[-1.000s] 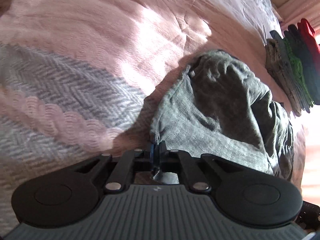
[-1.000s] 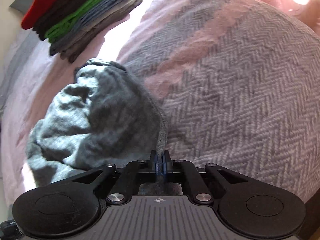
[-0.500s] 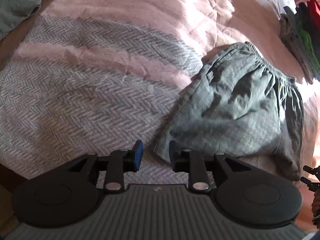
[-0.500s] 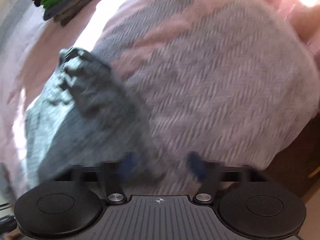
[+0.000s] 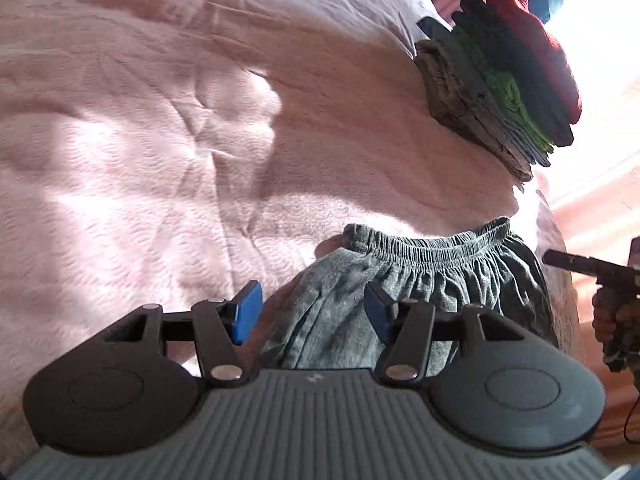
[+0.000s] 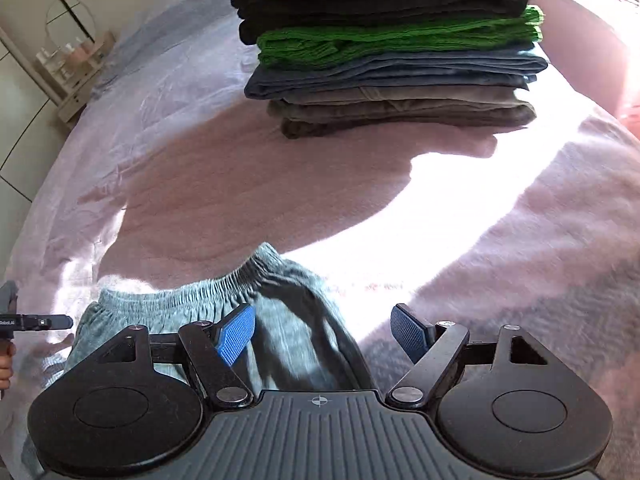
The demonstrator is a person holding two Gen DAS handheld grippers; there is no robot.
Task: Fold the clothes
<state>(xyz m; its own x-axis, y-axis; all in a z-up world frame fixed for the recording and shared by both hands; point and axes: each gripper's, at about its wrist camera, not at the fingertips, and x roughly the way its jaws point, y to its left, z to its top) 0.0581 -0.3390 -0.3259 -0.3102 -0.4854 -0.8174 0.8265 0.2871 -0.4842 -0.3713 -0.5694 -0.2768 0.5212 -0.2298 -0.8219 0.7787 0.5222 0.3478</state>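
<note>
Grey shorts [image 5: 420,280] with an elastic waistband lie flat on the pink bedspread [image 5: 160,140]. They also show in the right wrist view [image 6: 192,308]. My left gripper [image 5: 312,316] is open and empty, just above the shorts' left part near the waistband. My right gripper [image 6: 324,332] is open and empty, over the shorts' right edge. The right gripper's tip shows at the right edge of the left wrist view [image 5: 580,264].
A stack of folded clothes [image 6: 388,48], red on top, then dark, green, blue and grey, stands on the bed beyond the shorts; it also shows in the left wrist view [image 5: 500,76]. A small shelf with a round mirror [image 6: 72,60] stands at the far left.
Both grippers were shut on the shorts' hem one second ago, then let go and opened. Both have moved forward to the waistband end, closer to the stack.
</note>
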